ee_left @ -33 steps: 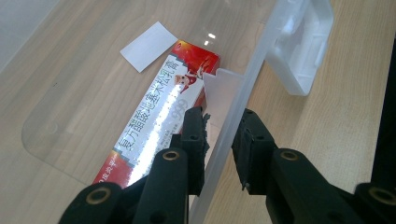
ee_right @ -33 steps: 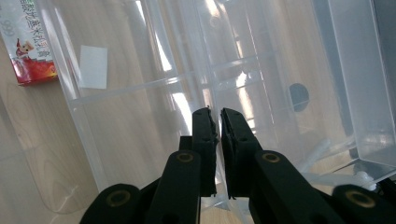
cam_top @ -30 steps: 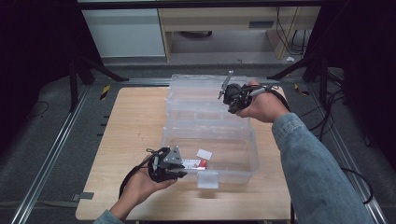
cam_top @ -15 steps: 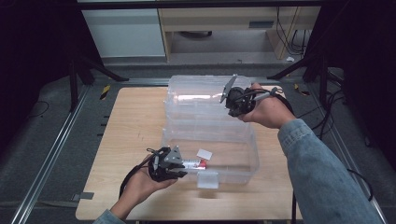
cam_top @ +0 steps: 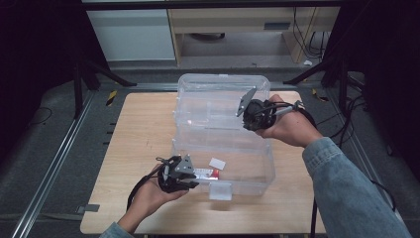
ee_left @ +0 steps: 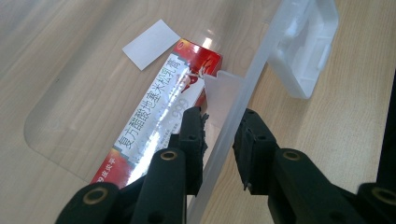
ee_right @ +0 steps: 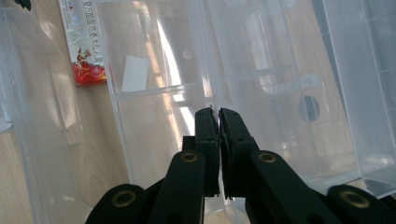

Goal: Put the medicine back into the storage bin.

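Left claw: jaws straddle the front wall of the clear box, one jaw inside and one outside, a narrow gap left on either side of the plastic; probably there to steady the box while the other hand works the lid.
Right claw: jaws nearly together on a thin edge of the lid; whether they truly pinch it cannot be told, but the hold looks meant to swing the lid on its hinge.
Lid: stands raised behind the box, its far edge up, leaning back from the opening.
Carton: red and white with printed characters, lying flat on the box floor just beyond the left claw's inner jaw, running away from it.
Slip: small white paper, flat on the floor past the carton's far end.
Latch: clear plastic tab on the outside of the front wall, ahead of the left claw's outer jaw, hanging free.
Table: pale wood.
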The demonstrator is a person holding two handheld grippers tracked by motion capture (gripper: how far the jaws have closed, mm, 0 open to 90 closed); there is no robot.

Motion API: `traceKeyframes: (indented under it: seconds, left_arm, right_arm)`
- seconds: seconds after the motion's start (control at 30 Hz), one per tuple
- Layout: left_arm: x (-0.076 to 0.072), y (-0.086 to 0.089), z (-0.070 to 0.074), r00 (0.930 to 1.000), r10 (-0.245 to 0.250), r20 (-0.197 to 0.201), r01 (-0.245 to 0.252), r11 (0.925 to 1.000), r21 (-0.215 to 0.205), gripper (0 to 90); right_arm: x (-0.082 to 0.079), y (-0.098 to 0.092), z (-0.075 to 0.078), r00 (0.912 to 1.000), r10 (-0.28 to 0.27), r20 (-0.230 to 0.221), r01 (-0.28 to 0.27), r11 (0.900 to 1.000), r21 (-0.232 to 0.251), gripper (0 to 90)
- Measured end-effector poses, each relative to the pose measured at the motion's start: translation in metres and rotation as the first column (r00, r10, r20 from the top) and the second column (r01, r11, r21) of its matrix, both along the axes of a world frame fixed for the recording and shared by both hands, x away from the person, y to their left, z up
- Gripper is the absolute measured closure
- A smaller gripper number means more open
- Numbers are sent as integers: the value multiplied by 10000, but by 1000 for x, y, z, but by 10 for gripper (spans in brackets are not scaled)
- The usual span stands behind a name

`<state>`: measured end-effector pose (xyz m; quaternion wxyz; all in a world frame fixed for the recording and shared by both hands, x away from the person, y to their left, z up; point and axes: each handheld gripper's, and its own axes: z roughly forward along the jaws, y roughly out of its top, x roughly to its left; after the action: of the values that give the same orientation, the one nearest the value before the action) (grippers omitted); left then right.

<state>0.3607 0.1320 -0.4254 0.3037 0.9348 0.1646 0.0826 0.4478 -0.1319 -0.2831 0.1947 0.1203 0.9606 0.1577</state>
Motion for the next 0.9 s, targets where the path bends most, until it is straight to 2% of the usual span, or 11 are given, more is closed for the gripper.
traceKeyframes:
  seconds: [0.2,0.43,0.63,0.9]
  left_arm:
    - [1,-1,0,10000,39,13,-39,10000,19,728]
    - [4,-7,-1,9997,213,114,-211,9997,-102,729]
    - [4,-7,-1,9998,170,132,-168,9997,-150,728]
    - [4,-7,-2,9995,229,196,-225,9995,-204,720]
  right_arm:
    - [3,-1,0,10000,-49,12,49,10000,-6,867]
    - [14,-2,0,9998,-175,-17,175,9998,94,862]
    - [4,-2,0,10000,-25,28,25,10000,71,866]
    - [-10,-8,-2,9999,134,69,-136,9991,404,871]
